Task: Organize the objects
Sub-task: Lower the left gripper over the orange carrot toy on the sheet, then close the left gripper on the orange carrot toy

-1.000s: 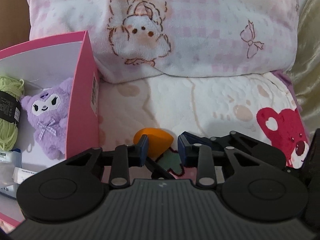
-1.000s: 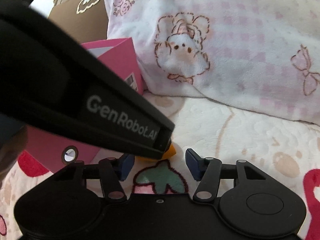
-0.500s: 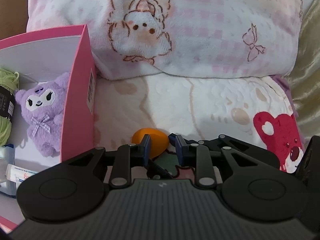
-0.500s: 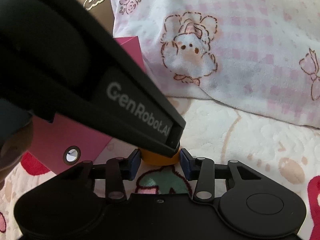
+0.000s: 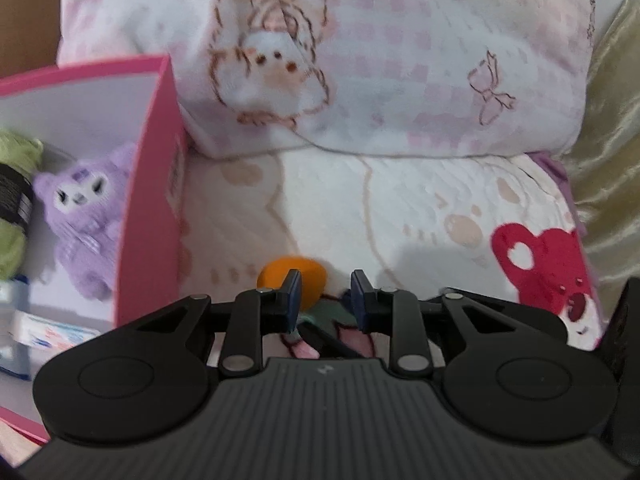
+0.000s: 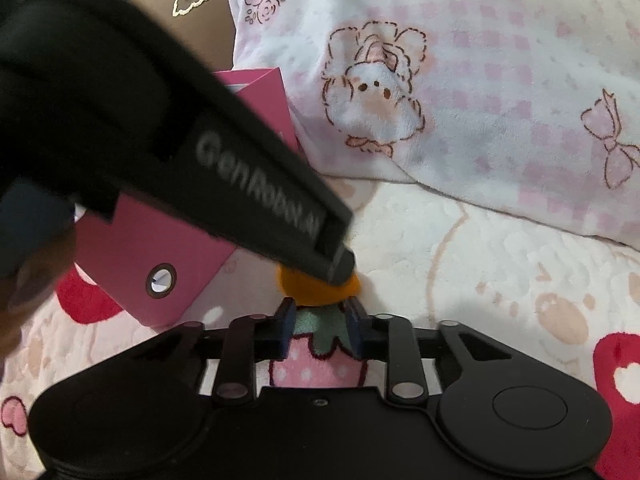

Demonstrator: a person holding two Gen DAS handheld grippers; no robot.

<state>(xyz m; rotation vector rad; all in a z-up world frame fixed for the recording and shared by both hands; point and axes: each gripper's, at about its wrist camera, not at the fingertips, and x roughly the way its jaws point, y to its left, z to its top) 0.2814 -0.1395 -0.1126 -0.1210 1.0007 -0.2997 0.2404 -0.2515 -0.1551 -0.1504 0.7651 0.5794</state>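
Orange and egg-shaped, a makeup sponge (image 5: pixel 294 280) lies on the white bedspread (image 5: pixel 360 216) printed with bears and strawberries, just to the right of the pink box (image 5: pixel 150 216). In the left wrist view it sits just past the tips of the left gripper (image 5: pixel 325 294), half hidden behind the left blue pad, and the pads do not press on it. Those jaws stand nearly closed with only a narrow gap, and nothing sits between them but the blanket print below. In the right wrist view the sponge (image 6: pixel 316 290) lies just ahead of the right gripper (image 6: pixel 320 320), whose jaws are closing; the blue pads flank only the strawberry print, and the sponge stays beyond their tips, ungripped. The black body of the left gripper crosses that view from the upper left, its tip over the top of the sponge.

Inside the box a purple plush toy (image 5: pixel 86 216) leans against the white wall, with a skein of green yarn (image 5: pixel 14 208) on its left and a white tube (image 5: pixel 48 330) in front. A pink checked pillow (image 5: pixel 360 52) lies behind everything.
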